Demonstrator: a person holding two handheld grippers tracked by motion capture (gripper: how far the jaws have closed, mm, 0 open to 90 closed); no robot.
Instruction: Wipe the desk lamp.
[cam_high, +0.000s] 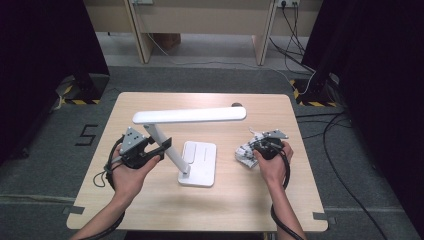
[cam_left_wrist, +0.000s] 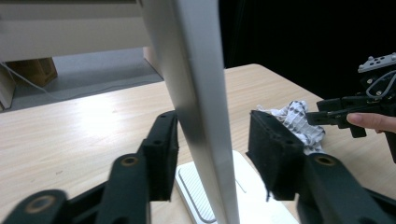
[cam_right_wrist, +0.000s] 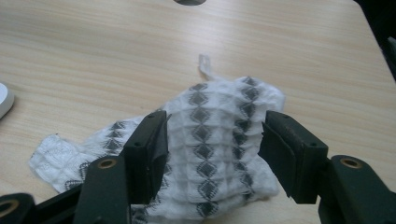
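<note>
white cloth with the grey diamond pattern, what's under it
The crumpled white cloth with grey diamond pattern lies directly on the light wooden table, with bare wood showing all round it. Whatever might sit beneath its folds is covered.

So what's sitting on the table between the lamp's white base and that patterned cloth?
Nothing: in the high view, bare wooden table separates the lamp base from the cloth.

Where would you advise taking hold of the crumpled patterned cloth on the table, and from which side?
Probably at the raised, bunched middle of the cloth, coming straight down from above. It lies loosely crumpled on the table, so the hump gives the pads something to pinch, while the thin edges lie flat. The right gripper already straddles that hump with jaws open, not pressing it.
</note>
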